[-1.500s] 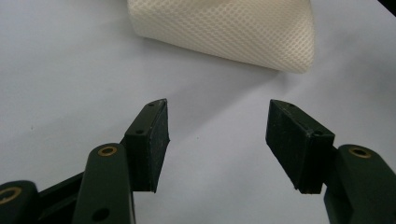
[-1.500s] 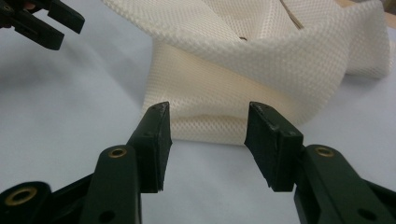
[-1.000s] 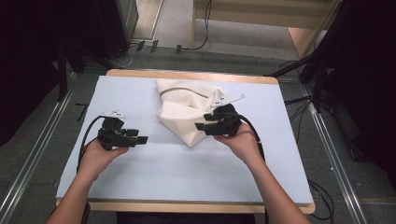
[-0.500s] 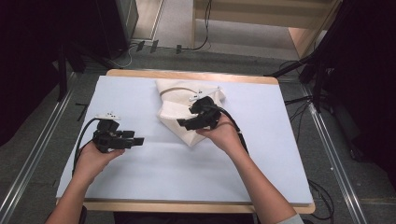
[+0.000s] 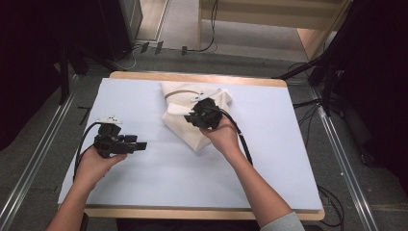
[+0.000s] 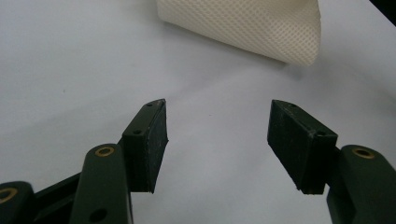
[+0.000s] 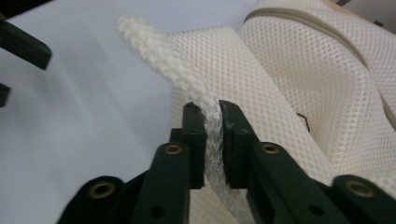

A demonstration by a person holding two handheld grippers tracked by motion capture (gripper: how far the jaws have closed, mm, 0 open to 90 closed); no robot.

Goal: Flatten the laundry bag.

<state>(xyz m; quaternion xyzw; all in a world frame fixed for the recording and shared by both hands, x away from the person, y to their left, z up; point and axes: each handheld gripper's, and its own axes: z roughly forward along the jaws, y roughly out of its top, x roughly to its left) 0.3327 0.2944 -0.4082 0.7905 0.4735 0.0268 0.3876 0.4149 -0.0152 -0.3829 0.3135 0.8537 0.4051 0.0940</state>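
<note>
1. The cream mesh bag (image 5: 192, 115) lies crumpled on the far middle part of the desk (image 5: 269, 173), on its pale blue top.
2. A woven white strap (image 7: 161, 51) comes off the bag and curves up toward the top left of your right gripper view.
3. Your right tool (image 7: 212, 116) is pinching that strap. Its jaws have just been closing, and the strap sits squeezed between the two black pads.
4. In the high view, your right tool (image 5: 204, 114) rests on top of the bag, near its middle, and your right hand (image 5: 222, 137) holds it from the near side.
5. The bag has a tan band (image 7: 299, 28) that runs across its mesh, to the right of the strap.
6. Your left tool (image 6: 217, 140) has its jaws spread wide with nothing between them. Just the bare desk top shows below them.
7. A corner of the bag (image 6: 261, 28) lies ahead of your left tool, apart from it.
8. In the high view, your left tool (image 5: 139, 145) sits at the left side of the desk, well apart from the bag, and your left hand (image 5: 96, 161) holds it.
</note>
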